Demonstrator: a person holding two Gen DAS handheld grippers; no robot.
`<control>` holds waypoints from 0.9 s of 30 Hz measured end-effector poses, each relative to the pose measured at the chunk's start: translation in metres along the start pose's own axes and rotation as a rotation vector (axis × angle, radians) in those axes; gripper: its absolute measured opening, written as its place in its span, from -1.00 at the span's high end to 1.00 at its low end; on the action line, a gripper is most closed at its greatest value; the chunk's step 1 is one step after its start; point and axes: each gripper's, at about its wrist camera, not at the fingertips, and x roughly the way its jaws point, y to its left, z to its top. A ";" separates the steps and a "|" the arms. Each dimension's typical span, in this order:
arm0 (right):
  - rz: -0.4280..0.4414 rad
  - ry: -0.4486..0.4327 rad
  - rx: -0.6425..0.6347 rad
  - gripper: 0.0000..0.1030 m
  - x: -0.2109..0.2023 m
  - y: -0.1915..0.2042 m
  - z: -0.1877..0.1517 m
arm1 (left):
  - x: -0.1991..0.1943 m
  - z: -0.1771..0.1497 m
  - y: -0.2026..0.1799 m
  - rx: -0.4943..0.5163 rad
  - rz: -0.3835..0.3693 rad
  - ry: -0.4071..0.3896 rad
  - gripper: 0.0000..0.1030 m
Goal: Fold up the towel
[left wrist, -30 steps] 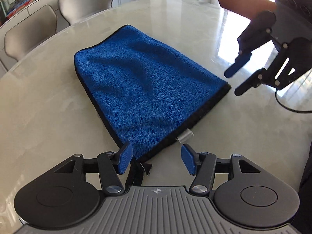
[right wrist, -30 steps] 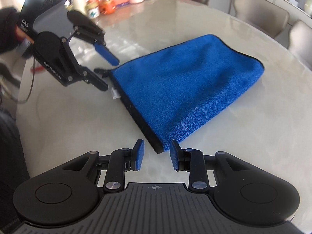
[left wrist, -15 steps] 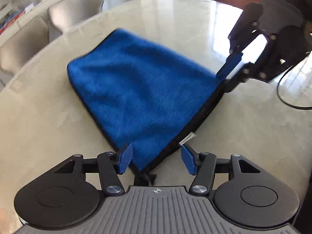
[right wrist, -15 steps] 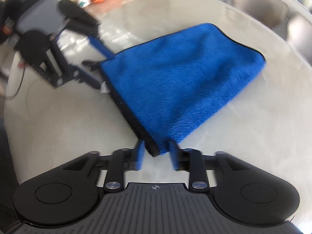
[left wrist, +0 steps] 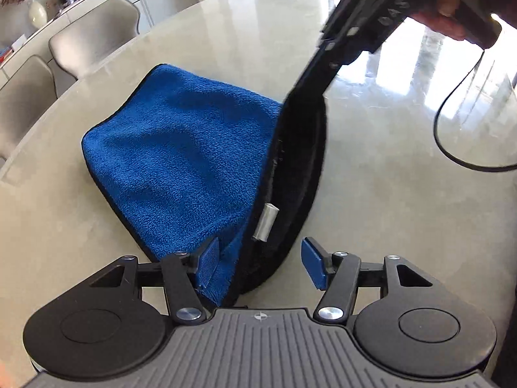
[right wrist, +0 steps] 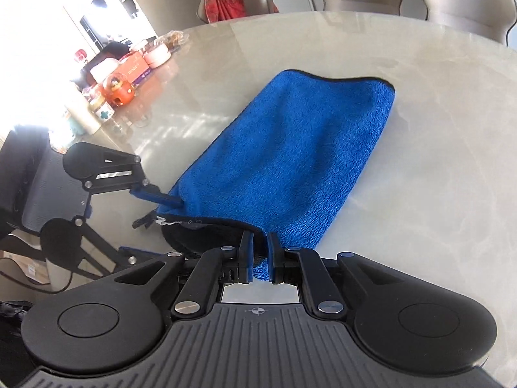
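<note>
Fingers (right wrist: 245,255) of our right gripper (right wrist: 258,258) clench one near corner of the blue towel (right wrist: 290,161); our left gripper (left wrist: 258,265) stands released around the other corner, towel lying across the marble surface (right wrist: 436,129).

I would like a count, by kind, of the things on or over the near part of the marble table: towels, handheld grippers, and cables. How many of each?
Folded blue fleece towel with black edging: 1
Black two-finger handheld grippers: 2, the left gripper and the right gripper
Black cable lying on the table: 1
Total: 4
</note>
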 end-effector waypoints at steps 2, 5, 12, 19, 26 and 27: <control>0.007 0.000 -0.007 0.80 -0.005 0.002 -0.002 | 0.001 0.000 0.002 -0.009 0.007 -0.013 0.01; 0.023 0.015 -0.025 0.74 -0.008 0.002 -0.003 | 0.002 0.002 0.004 -0.016 -0.002 -0.017 0.22; -0.009 0.027 -0.310 0.02 -0.018 0.020 -0.013 | -0.003 0.004 0.015 -0.096 -0.045 -0.024 0.39; -0.137 0.115 -0.772 0.01 0.009 0.055 -0.040 | -0.006 0.005 0.020 -0.122 -0.070 -0.014 0.39; -0.182 0.108 -0.877 0.58 0.033 0.066 -0.041 | -0.009 0.004 0.023 -0.126 -0.087 -0.016 0.29; -0.172 0.115 -0.838 0.73 0.033 0.064 -0.037 | -0.008 0.004 0.023 -0.125 -0.091 -0.012 0.19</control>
